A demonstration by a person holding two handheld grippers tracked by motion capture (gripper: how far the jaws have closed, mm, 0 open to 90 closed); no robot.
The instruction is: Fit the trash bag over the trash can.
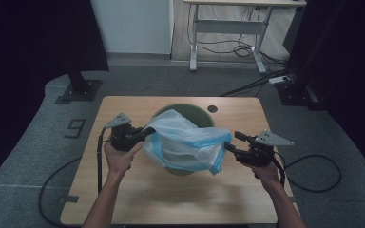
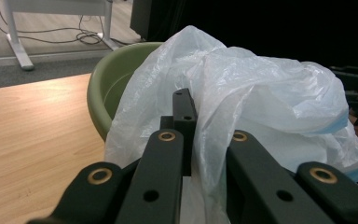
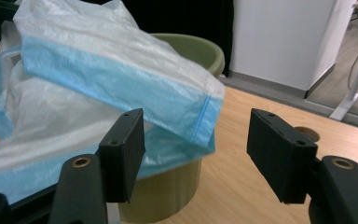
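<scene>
A white plastic bag with a blue band (image 1: 185,140) is draped over a green bin (image 1: 190,111) at the middle of the wooden table (image 1: 171,194). At the bag's left edge, my left gripper (image 1: 147,130) is shut on the film. In the left gripper view the bag (image 2: 242,84) runs between the closed jaws of the left gripper (image 2: 193,121), with the bin (image 2: 107,88) behind. My right gripper (image 1: 232,141) is at the bag's right end. In the right gripper view its jaws (image 3: 198,154) stand wide open, and the bag's blue corner (image 3: 200,116) hangs just above the gap. The bin (image 3: 200,46) is beyond.
A cable hole (image 1: 212,109) is in the table behind the bin. On the floor are a black stand base (image 1: 78,90) at the back left, a power strip (image 1: 280,80) with cables at the back right, and a desk frame (image 1: 228,28) beyond.
</scene>
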